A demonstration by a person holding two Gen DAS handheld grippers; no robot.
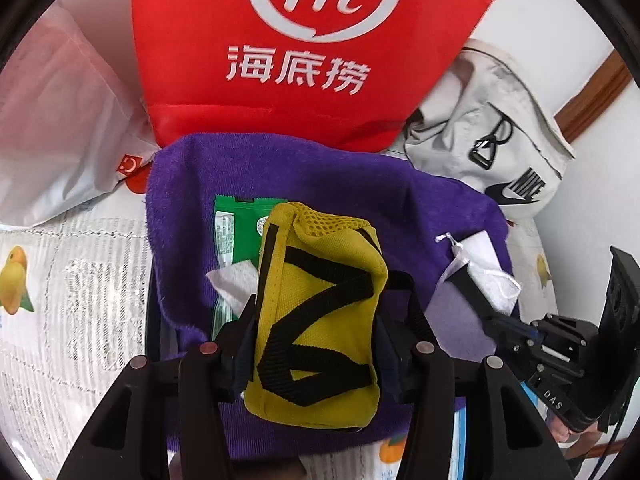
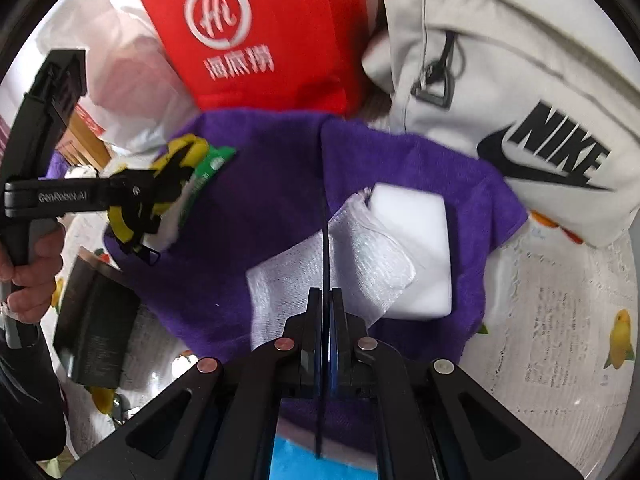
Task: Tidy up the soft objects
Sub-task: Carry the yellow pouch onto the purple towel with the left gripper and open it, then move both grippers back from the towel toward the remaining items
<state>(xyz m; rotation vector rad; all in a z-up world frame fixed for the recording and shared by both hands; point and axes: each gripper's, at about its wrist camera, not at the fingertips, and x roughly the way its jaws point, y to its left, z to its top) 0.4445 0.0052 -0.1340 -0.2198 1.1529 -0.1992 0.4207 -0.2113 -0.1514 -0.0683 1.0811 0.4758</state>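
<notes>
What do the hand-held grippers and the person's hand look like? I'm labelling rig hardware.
Both are matte black plastic. The right hand-held gripper has angular linkage arms with round metal pins and blue pads on its fingers. The left hand-held gripper has white "GenRobot.AI" lettering on its body and a pistol-style handle; the person's left hand on it is bare, with a dark sleeve.

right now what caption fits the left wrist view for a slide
Left tongs clamp a yellow pouch above a purple towel, red bag behind.

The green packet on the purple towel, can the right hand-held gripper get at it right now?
Probably not directly. The green packet lies partly under the yellow pouch held by the left hand-held gripper, which blocks it, and the right hand-held gripper is shut.
</notes>
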